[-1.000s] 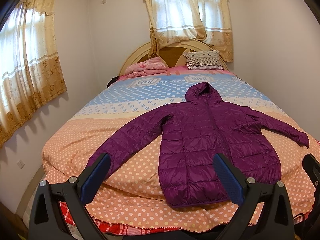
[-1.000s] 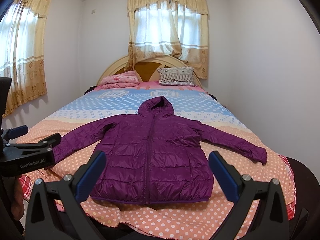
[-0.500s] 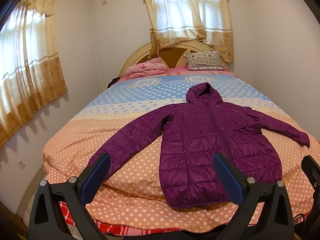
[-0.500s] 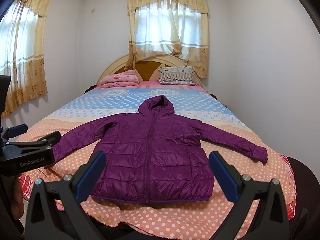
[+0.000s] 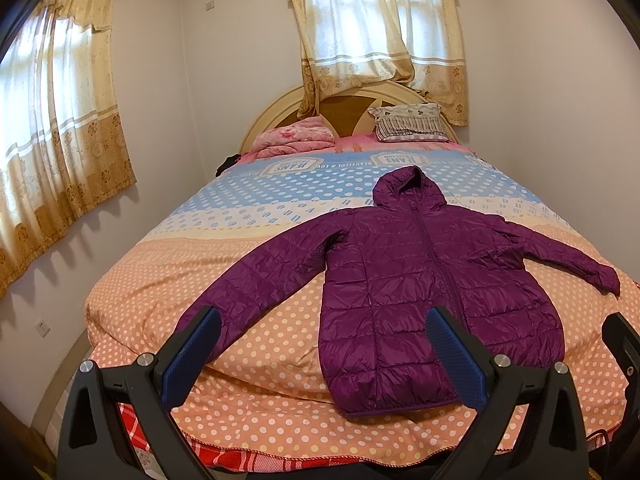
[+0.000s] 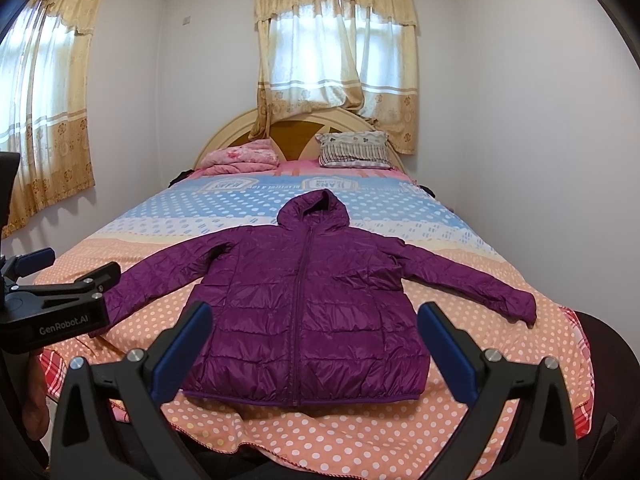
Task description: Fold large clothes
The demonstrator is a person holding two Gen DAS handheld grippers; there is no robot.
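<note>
1. Plainly, nothing is held yet: the left gripper [image 5: 320,354] and the right gripper [image 6: 314,350] both hang with fingers spread wide and empty, short of the foot end of the bed [image 6: 360,452].
2. The purple puffer jacket [image 6: 304,304] lies face up and zipped on the bed's near half, hem toward the foot edge, hood pointing at the headboard [image 6: 296,132], both sleeves spread out to the sides.
3. Risk, as I judge it: the shell looks slick and puffy, so a shallow pinch on a cuff could slip out when lifted, and the sleeve would flop back unfolded.
4. The left sleeve [image 5: 256,280] ends near the bed's side edge; a careless drag could pull it over the edge and skew the whole body.
5. A grip that goes too deep may catch the dotted bedspread [image 5: 168,280] along with the jacket and rumple it.
6. The two grippers sit close together by the foot of the bed; reaching crosswise could knock them against each other.
7. Against the earlier frames almost nothing differs: the jacket lies the same, and both grippers stay open with only a faint shift in view.
</note>
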